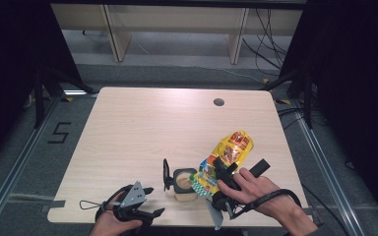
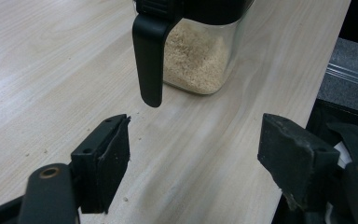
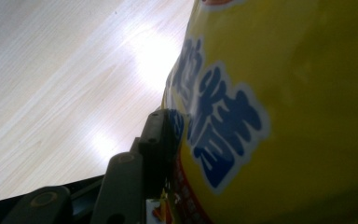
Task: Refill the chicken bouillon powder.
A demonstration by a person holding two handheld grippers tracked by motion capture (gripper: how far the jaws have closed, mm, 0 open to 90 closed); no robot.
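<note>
Right gripper clamped on yellow bag, tilted over open jar. Keep mouth above opening; steady jar with open, empty left gripper.

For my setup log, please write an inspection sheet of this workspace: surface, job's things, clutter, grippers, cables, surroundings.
Surface: light wood table, a round hole near the far edge; a few crumbs in the left gripper view.
Job's things: yellow bag tilted over an open jar of pale grains; the jar's black lid stands open at its left.
Clutter: nothing seen.
Grippers: left gripper open, holding nothing, near the front edge beside the jar; right gripper shut on the bag.
Cables: one trails from each gripper; more lie on the floor at far right.
Surroundings: grey floor, a "5" mark at left, a wooden bench beyond.
</note>
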